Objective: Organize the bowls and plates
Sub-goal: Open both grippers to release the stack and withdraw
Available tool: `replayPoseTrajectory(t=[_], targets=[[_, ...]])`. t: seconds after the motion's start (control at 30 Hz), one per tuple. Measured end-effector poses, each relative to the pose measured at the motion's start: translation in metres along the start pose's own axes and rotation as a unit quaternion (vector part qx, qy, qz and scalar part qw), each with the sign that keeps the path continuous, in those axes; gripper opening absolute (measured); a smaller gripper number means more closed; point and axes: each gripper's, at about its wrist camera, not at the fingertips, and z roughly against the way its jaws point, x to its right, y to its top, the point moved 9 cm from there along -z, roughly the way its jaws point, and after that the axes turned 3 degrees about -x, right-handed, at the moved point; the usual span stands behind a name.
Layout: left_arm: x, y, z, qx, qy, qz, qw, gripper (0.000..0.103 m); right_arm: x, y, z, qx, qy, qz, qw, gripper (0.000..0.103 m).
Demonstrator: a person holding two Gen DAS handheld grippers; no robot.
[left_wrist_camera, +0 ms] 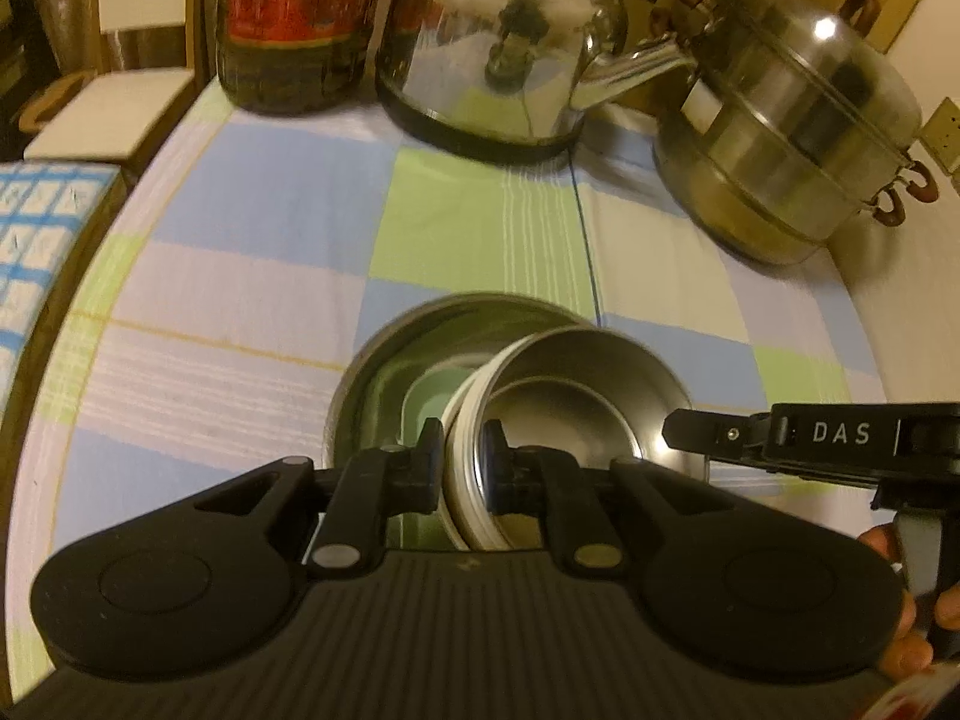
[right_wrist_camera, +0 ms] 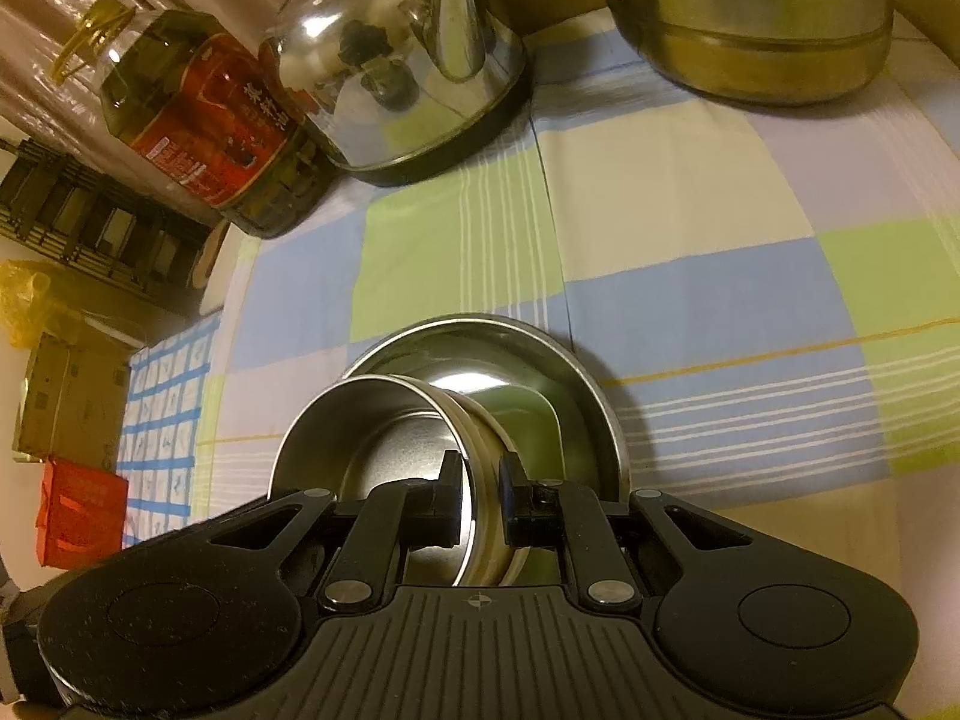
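**Steel bowl held at both rims over the larger bowl**

Steel on steel: a small bowl [left_wrist_camera: 564, 402] sits tilted inside a large bowl [left_wrist_camera: 384, 360] on the checked tablecloth [left_wrist_camera: 252, 276]. The left gripper [left_wrist_camera: 462, 462] is clamped on the small bowl's rim at its 8 o'clock edge. The right gripper [right_wrist_camera: 483, 480] straddles the opposite rim, one finger inside, one outside; whether its pads press the metal I cannot tell. At 12 o'clock stands a kettle [left_wrist_camera: 498, 42], a lidded pot [left_wrist_camera: 798, 138] at 1 o'clock, an oil bottle [left_wrist_camera: 288, 18] at 11.
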Motion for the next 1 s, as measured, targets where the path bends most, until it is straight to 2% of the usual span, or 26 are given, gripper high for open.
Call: replayPoseTrajectory(t=[0.07, 0.1, 0.13, 0.23, 0.3, 0.4, 0.53, 0.6, 0.63, 0.77, 0.87, 1.0], targets=[[0.001, 0.003, 0.007, 0.01, 0.0, -0.006, 0.9999, 0.01, -0.002, -0.001, 0.006, 0.012, 0.006, 0.003, 1.0, 0.032], [0.002, 0.003, 0.01, 0.016, 0.001, -0.01, 0.9998, 0.01, -0.003, -0.002, 0.009, 0.017, 0.01, 0.005, 1.0, 0.048], [0.003, 0.004, 0.014, 0.022, 0.003, -0.014, 0.9996, 0.01, -0.005, -0.003, 0.012, 0.022, 0.013, 0.007, 1.0, 0.058], [0.007, 0.002, 0.029, 0.04, 0.004, -0.032, 0.9987, 0.012, -0.01, -0.006, 0.025, 0.044, 0.026, 0.013, 0.999, 0.06], [0.01, -0.004, 0.04, 0.049, 0.003, -0.042, 0.9979, 0.02, -0.012, -0.01, 0.037, 0.061, 0.033, 0.02, 0.997, 0.062], [0.013, -0.015, 0.056, 0.066, 0.013, -0.06, 0.9959, 0.025, -0.015, -0.02, 0.056, 0.088, 0.035, 0.046, 0.994, 0.063], [0.019, -0.038, 0.077, 0.082, 0.025, -0.079, 0.9932, 0.03, -0.016, -0.042, 0.081, 0.121, 0.014, 0.09, 0.988, 0.064], [0.021, -0.049, 0.086, 0.089, 0.033, -0.085, 0.9918, 0.037, -0.015, -0.055, 0.091, 0.135, -0.001, 0.114, 0.984, 0.064], [0.023, -0.055, 0.091, 0.093, 0.038, -0.087, 0.9911, 0.038, -0.013, -0.064, 0.096, 0.141, -0.008, 0.123, 0.982, 0.064], [0.035, -0.081, 0.111, 0.105, 0.05, -0.091, 0.989, 0.041, -0.002, -0.096, 0.108, 0.139, -0.018, 0.129, 0.982, 0.064], [0.049, -0.103, 0.126, 0.112, 0.054, -0.098, 0.9874, 0.041, 0.01, -0.117, 0.118, 0.131, -0.007, 0.112, 0.985, 0.064], [0.067, -0.137, 0.14, 0.102, 0.048, -0.088, 0.9897, 0.041, 0.024, -0.143, 0.131, 0.114, 0.008, 0.087, 0.99, 0.064]])
